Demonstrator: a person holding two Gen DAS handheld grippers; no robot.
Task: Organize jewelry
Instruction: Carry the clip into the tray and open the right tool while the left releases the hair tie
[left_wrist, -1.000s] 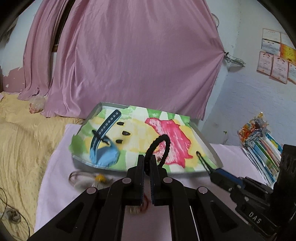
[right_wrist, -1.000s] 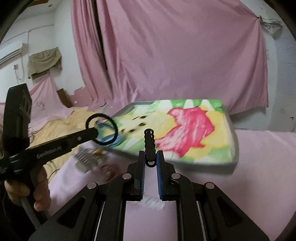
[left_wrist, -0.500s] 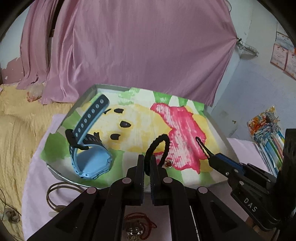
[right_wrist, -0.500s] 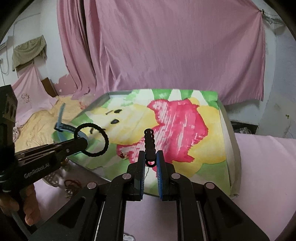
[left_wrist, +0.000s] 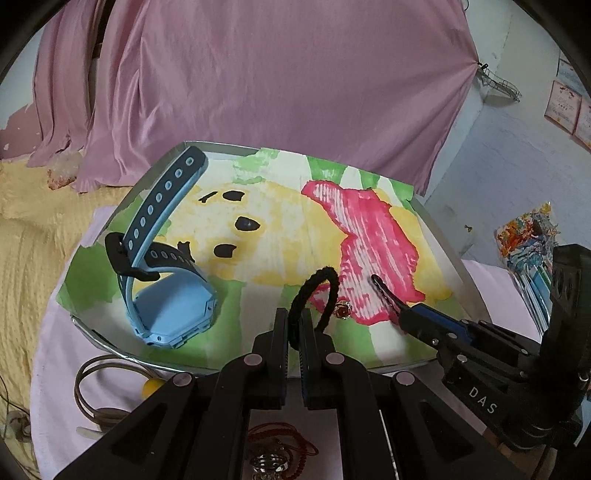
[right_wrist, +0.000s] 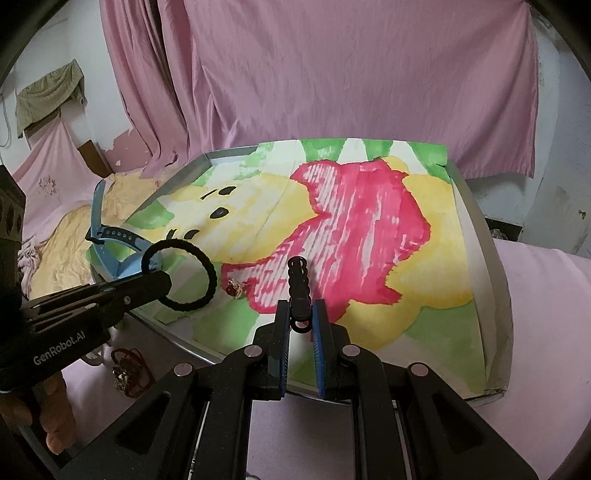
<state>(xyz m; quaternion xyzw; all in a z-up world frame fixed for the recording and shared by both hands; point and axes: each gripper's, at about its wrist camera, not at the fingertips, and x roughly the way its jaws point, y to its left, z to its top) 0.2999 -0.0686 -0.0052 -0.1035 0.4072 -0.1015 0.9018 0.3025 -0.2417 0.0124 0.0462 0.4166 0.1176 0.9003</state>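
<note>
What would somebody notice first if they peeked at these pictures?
Probably the tray lined with a bright painted picture, yellow and green with a big pink patch. A blue watch lies near its left front corner, and a tiny gold and red trinket sits by the pink. The left gripper pinches a black hair tie and the right gripper pinches a black spiral hair tie, both over the tray.

Pink curtain draped across back wall, folds bunched at left. Whitewashed wall at right, papers pinned high. Yellow bedspread at left. Peeling pink paint low on left wall. Dim, even daylight.
</note>
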